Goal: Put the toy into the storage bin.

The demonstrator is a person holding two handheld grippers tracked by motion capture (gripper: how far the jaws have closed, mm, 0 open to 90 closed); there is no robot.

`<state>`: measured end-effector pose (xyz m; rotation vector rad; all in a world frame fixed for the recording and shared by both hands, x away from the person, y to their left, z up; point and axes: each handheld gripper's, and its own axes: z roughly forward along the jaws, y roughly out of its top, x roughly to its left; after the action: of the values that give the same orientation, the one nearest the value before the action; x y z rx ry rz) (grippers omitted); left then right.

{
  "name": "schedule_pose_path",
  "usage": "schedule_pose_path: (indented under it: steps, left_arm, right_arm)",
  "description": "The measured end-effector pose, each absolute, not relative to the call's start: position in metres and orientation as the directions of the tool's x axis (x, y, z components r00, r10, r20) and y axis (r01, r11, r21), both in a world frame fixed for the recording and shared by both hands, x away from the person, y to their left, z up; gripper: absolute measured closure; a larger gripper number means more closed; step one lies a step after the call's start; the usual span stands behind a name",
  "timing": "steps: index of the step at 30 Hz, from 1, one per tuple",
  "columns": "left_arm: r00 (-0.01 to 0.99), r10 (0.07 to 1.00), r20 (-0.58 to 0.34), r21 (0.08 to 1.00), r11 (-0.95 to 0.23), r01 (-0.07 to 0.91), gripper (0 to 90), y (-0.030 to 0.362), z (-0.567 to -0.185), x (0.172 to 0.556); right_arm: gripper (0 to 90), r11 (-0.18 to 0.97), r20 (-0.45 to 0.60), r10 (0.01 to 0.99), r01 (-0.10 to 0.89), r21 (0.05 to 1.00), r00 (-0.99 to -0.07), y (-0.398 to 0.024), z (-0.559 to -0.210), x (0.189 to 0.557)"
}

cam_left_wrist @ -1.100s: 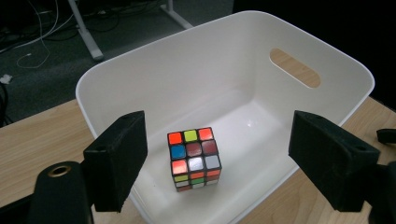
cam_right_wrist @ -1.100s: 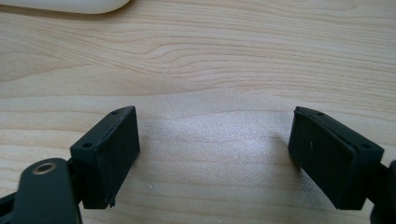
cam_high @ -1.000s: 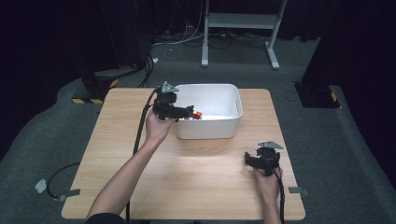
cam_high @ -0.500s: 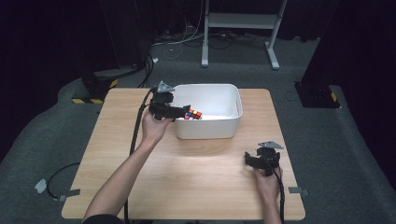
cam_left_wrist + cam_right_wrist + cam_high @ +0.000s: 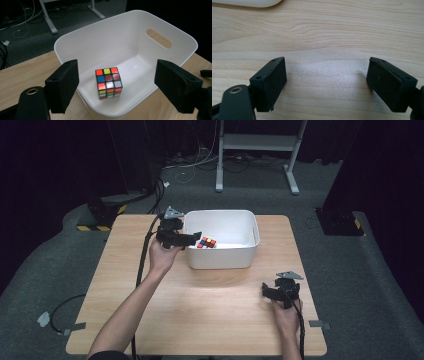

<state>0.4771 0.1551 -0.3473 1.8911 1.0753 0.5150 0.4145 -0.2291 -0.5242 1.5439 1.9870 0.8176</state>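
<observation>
— What sits at the centre here?

— A multicoloured plastic puzzle cube, lying on the floor of a white rounded plastic tub with an oval handle slot, close to the near wall. It rests flat and nothing touches it.

— And the black two-jaw left gripper?

— Poised at the tub's rim, jaws spread wide on either side of the cube's line but well above it, gripping nothing. In the high view the left gripper reaches over the tub's left wall, the likeliest reason being that the cube belongs in or comes from that tub; which of the two the frames do not settle.

— The other hand?

— The black right gripper rests low over the pale wooden table, jaws equally wide, empty, only bare grain between them. In the high view the right gripper is well apart from the tub, near the table's front right corner, apparently parked out of the way while the left one works.
</observation>
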Motion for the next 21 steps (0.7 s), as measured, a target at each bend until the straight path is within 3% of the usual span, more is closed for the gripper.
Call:
schedule_pose_path:
  steps: [21]
  left_arm:
    - [0.515,0.854,-0.081,0.849,-0.211,0.484,21.0,0.175,-0.35,0.468]
  right_arm:
    - [16.2,0.18,-0.018,0.971,0.677,0.714,-0.239,-0.229,-0.524,0.414]
